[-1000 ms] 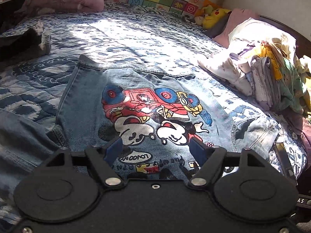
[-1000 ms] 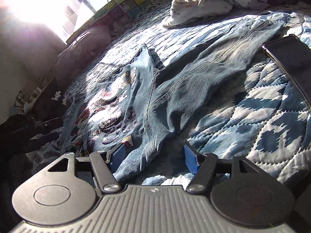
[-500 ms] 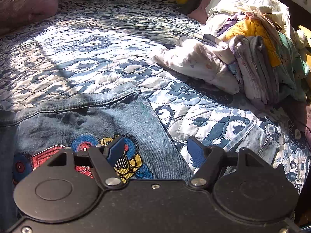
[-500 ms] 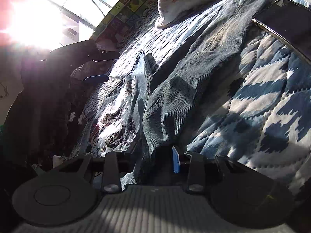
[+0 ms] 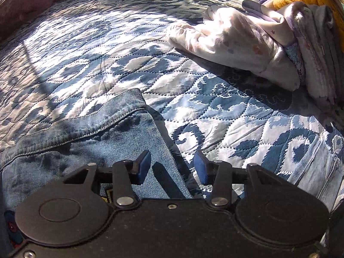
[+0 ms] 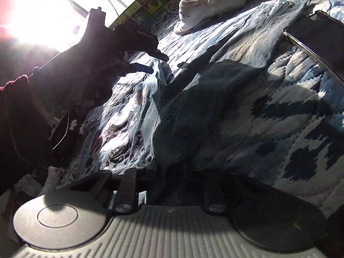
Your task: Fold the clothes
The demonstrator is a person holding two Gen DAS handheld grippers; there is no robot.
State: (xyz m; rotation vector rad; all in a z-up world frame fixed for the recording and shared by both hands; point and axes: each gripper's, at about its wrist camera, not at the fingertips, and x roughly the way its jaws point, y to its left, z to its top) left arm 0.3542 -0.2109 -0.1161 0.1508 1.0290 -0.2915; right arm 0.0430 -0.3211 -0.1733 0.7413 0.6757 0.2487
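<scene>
Within the last second the left claw [image 5: 172,167], fingers apart, is brought over the hem corner of the jacket [image 5: 120,133] spread on the bed [image 5: 129,53], while the right claw [image 6: 169,185] is closed on its sleeve, so a fold is likely prepared.

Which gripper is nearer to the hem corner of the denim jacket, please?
Left. The left gripper hovers open just short of the hem corner of the denim jacket. The right gripper sits at the jacket's opposite end, by the sleeve.
</scene>
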